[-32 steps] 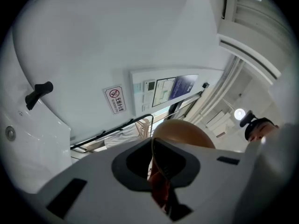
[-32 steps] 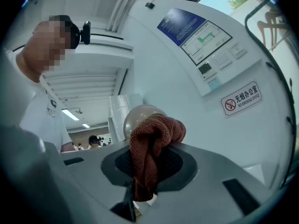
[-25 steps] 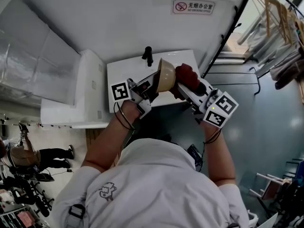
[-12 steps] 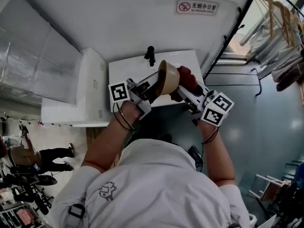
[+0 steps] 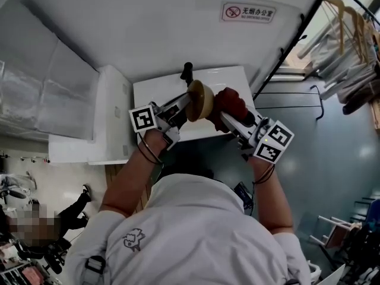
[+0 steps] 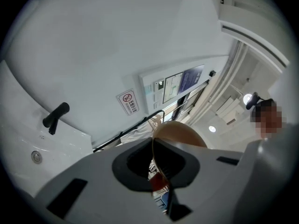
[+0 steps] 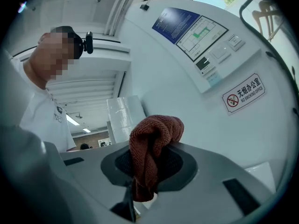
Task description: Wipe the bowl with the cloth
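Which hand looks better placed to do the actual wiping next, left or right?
Right. The right tool is shut on the red cloth, which sits right beside the bowl in the head view. The left tool is busy clamping the bowl's rim, holding it up.

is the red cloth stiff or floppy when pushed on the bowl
Probably floppy: the cloth bunches and droops in folds from the right gripper. Its knobbly weave likely grips rather than slips. It should squash against the bowl.

Tan bowl tipped on edge in mid-air, bunched reddish-brown cloth close against it
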Action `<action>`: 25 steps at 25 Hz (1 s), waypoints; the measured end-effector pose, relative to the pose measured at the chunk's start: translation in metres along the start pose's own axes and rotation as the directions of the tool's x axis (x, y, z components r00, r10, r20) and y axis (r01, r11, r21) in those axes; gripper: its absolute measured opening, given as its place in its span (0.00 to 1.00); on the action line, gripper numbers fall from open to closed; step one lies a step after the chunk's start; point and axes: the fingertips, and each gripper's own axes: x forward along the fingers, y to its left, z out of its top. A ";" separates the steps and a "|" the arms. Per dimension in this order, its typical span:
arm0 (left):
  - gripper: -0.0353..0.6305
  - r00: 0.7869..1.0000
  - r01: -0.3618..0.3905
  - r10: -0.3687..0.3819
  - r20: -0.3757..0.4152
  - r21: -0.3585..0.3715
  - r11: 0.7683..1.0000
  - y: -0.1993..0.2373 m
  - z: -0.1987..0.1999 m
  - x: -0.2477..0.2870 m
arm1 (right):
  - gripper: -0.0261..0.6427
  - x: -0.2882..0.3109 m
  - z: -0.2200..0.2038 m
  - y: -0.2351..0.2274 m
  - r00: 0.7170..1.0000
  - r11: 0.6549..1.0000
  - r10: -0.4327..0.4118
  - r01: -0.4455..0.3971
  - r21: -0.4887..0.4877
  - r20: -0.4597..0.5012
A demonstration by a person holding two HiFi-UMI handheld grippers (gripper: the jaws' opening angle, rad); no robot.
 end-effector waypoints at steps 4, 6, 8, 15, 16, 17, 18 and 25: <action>0.09 0.999 -0.041 0.041 0.003 0.009 0.999 0.022 0.022 -0.017 | 0.18 0.019 0.002 -0.018 0.999 0.999 -0.031 0.031 -0.007 0.007; 0.09 0.997 -0.076 0.076 -0.009 0.048 0.996 0.036 0.036 -0.029 | 0.18 0.032 0.000 -0.028 0.999 0.999 -0.051 0.051 -0.008 0.002; 0.09 0.996 -0.087 0.088 -0.013 0.062 0.994 0.045 0.051 -0.041 | 0.18 0.044 -0.004 -0.034 0.997 0.997 -0.072 0.072 0.001 -0.006; 0.09 0.977 -0.194 0.206 -0.048 0.190 0.963 0.079 0.098 -0.089 | 0.18 0.099 -0.024 -0.050 0.990 0.990 -0.139 0.140 0.014 -0.036; 0.09 0.972 -0.211 0.227 -0.054 0.211 0.955 0.083 0.101 -0.092 | 0.18 0.105 -0.028 -0.052 0.988 0.989 -0.145 0.146 0.017 -0.043; 0.09 0.968 -0.224 0.243 -0.059 0.227 0.948 0.087 0.103 -0.096 | 0.18 0.111 -0.034 -0.055 0.987 0.988 -0.150 0.152 0.021 -0.052; 0.09 0.964 -0.236 0.258 -0.063 0.243 0.941 0.091 0.105 -0.099 | 0.18 0.117 -0.039 -0.057 0.986 0.987 -0.156 0.157 0.023 -0.064; 0.09 0.930 -0.317 0.357 -0.090 0.299 0.900 0.124 0.102 -0.122 | 0.18 0.137 -0.080 -0.078 0.970 0.979 -0.196 0.202 0.033 -0.143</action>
